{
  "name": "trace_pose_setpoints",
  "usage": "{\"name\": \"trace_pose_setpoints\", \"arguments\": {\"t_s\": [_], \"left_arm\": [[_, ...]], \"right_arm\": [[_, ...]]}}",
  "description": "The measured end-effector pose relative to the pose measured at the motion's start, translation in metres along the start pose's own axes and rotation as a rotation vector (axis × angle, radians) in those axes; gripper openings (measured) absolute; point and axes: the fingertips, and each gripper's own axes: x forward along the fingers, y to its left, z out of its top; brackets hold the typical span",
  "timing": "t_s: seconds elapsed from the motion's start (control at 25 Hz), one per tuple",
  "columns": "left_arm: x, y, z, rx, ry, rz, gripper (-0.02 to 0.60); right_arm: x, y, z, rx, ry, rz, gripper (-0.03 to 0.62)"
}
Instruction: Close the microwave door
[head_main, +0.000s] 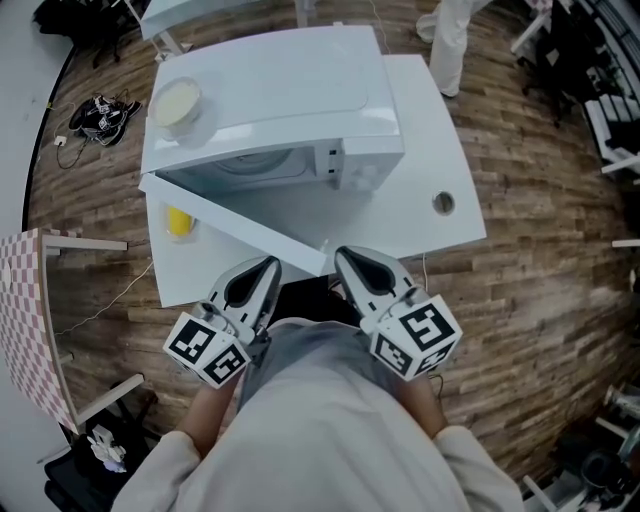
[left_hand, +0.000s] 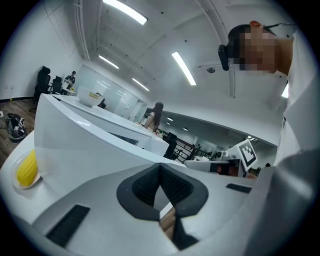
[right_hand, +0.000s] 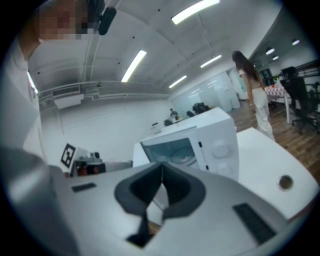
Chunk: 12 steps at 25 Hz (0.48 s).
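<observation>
Two grippers rest low against your body, well short of the microwave (head_main: 300, 90), so nothing is touching the door (head_main: 235, 228) yet.

At the far left, a pale round bowl (head_main: 178, 103) sits on the microwave's flat top. A hard slam could jolt it toward the edge. Below it, a yellow cob-shaped thing (head_main: 180, 222) lies on a small plate on the tabletop (head_main: 440, 150), near the hinge side. I cannot tell whether it lies in the door's path, so check before you swing.

The door is a smooth, glossy white slab, hinged at the left and standing partly open. Its free edge points at the gap between your hands.

Your left gripper (head_main: 265, 270) has its dark ribbed fingers (left_hand: 142, 187) clenched tip to tip with nothing between them. They would likely skid on that slick face if you push at a slant.

Your right gripper (head_main: 348, 262) is the same, with its fingers (right_hand: 177, 190) pressed together and empty. It sits nearer the free edge. Pushing close to the hinge instead gives poor leverage and could slide the whole boxy microwave across the smooth tabletop.

Further right are two round knobs (head_main: 365, 175). A stray nudge could turn one.
</observation>
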Motion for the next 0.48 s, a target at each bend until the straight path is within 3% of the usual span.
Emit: {"name": "trace_pose_setpoints", "arguments": {"t_s": [0.48], "left_arm": [[0.016,0.004,0.001,-0.003,0.007,-0.009,0.014]], "right_arm": [[0.005,-0.014,0.001,0.008,0.009,-0.004,0.023]]}}
